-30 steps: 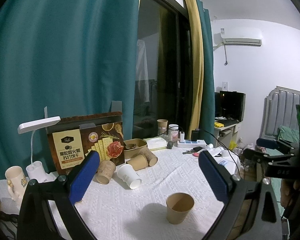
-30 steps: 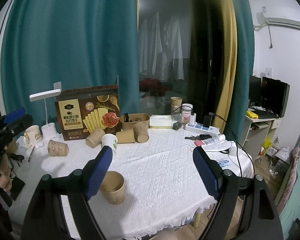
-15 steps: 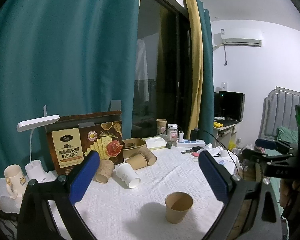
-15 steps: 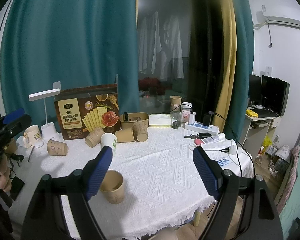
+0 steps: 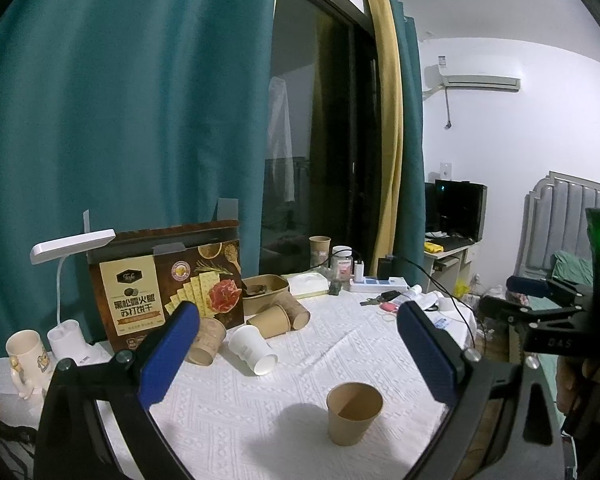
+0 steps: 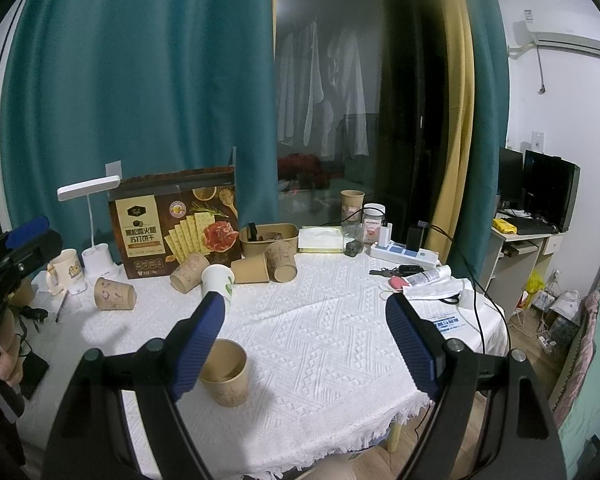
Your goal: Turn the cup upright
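A brown paper cup (image 5: 353, 413) stands upright on the white tablecloth near the front; it also shows in the right wrist view (image 6: 225, 372). Several paper cups lie on their sides further back: a white one (image 5: 252, 349) (image 6: 218, 283), brown ones (image 5: 206, 341) (image 5: 271, 320) (image 6: 189, 272) (image 6: 281, 261) and one apart at the left (image 6: 114, 294). My left gripper (image 5: 298, 354) is open and empty, above the table before the upright cup. My right gripper (image 6: 306, 344) is open and empty, the upright cup just behind its left finger.
A cracker box (image 6: 176, 222), a white desk lamp (image 6: 90, 216), a mug (image 6: 64, 270), a brown tray (image 6: 269, 236), tissues (image 6: 320, 238), a power strip (image 6: 404, 254) and keys (image 6: 396, 270) stand along the back and right. The table edge (image 6: 340, 432) is close in front.
Both grippers have drifted slightly; the scene sits a little lower in the left view. Both stay open. No cup has moved.
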Demonstrator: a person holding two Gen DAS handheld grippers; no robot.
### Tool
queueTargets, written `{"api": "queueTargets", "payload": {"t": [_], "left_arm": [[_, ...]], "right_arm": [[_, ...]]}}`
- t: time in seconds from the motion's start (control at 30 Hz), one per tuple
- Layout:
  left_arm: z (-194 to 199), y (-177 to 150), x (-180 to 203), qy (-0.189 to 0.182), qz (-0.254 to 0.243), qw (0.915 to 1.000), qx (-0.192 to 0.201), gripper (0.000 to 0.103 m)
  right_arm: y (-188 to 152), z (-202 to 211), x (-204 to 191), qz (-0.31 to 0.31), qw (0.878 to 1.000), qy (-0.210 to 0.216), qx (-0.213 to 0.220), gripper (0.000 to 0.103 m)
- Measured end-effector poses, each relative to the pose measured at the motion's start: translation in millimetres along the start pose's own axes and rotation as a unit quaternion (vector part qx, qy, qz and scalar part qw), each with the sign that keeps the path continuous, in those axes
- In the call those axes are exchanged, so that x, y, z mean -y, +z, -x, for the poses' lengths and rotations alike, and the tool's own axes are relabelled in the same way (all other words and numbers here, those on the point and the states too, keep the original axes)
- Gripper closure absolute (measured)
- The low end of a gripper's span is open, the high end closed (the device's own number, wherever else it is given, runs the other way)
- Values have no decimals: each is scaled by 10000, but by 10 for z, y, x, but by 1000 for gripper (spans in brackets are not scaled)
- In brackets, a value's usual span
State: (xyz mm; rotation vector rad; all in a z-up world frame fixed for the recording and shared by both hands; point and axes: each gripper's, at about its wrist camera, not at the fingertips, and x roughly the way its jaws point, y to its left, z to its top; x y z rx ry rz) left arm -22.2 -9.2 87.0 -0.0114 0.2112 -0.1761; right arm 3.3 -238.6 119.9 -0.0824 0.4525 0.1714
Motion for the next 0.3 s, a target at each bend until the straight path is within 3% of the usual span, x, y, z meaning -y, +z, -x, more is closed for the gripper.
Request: {"api": "queueTargets", "payload": {"t": [0.3], "left_arm": [[-21, -4, -1, -6, 23, 10000, -82, 4]], "right_arm": [[-39, -22, 13, 8, 10000, -7, -15, 22]]}}
